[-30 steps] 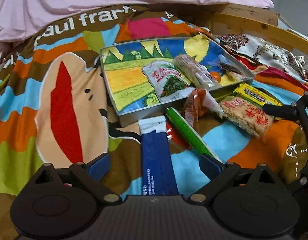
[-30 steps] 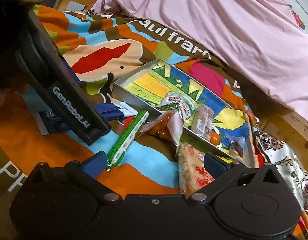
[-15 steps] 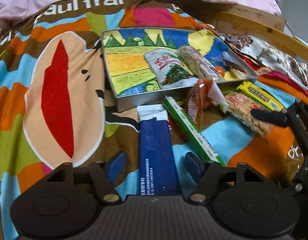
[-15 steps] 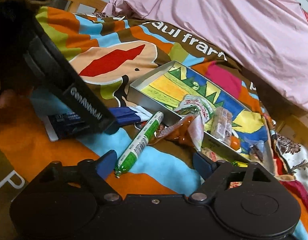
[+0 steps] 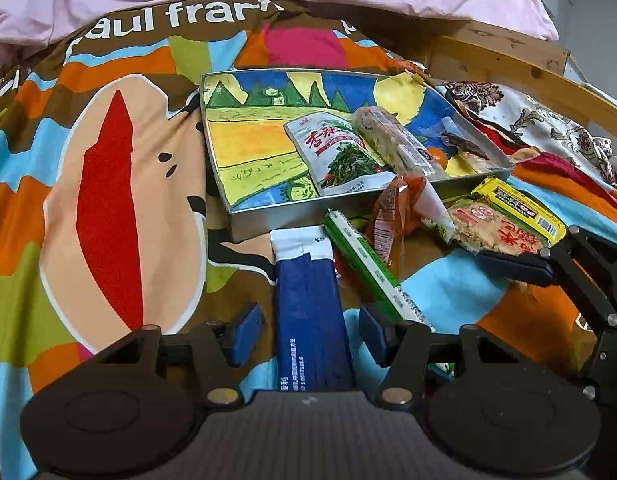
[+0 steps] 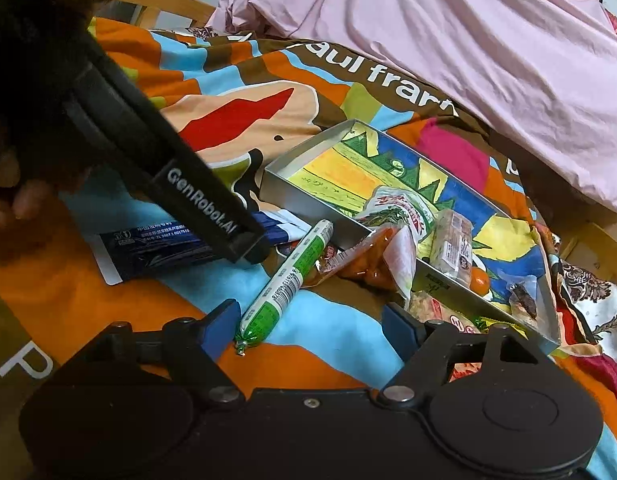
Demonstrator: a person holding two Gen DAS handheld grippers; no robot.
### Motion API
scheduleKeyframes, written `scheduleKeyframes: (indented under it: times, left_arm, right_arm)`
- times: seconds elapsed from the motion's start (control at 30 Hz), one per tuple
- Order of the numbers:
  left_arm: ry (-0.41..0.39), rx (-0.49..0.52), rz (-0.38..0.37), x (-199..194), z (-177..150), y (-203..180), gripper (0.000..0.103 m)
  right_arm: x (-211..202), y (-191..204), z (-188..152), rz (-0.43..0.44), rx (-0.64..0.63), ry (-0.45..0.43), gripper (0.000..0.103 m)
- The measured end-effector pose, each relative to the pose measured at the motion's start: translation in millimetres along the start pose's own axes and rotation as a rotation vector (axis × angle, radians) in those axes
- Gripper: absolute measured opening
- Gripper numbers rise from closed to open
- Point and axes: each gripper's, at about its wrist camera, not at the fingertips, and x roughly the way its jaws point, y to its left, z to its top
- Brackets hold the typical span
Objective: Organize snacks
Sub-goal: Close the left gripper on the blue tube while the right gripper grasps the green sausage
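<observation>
Your left gripper [image 5: 308,330] released, pads straddling long blue foil packet [image 5: 308,300] near shallow metal tray [image 5: 260,222]. Right gripper [image 6: 308,320] released too. Risk: green sausage stick [image 5: 372,268] just right, pad catches it when you close.

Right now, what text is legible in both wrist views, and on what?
"aul frar": bedspread, letters cut off by the pink sheet.
"GenRobot.AI": side of left tongs, seen from the right wrist view.
Chinese print on green-and-white packet and blue sachet: too small to read.
Barcode digits on green sausage stick: blurred.
</observation>
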Motion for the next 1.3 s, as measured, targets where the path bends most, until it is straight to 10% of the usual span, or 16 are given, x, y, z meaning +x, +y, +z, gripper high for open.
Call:
scheduleKeyframes:
  times: [0.27,0.47,0.6,1.3]
  left_arm:
    - [0.03,0.042,0.002,10.0,5.1,-8.1,0.053]
    - [0.065,-0.014,0.015,13.4,4.5,-1.8,0.041]
    - [0.084,-0.052,0.039,8.5,4.0,-4.3,0.038]
    - [0.03,-0.223,0.13,-23.8,-30.7,-21.6,0.041]
  right_arm:
    - [7.7,-7.7,0.5,0.05,0.056,0.018,0.072]
    - [2.9,-0.5,3.0,0.142,0.031,0.024,0.029]
    - [-1.9,-5.7,5.7,0.165,0.074,0.057,0.024]
    - [3.6,-25.1,-0.4,0.207,0.152,0.067,0.035]
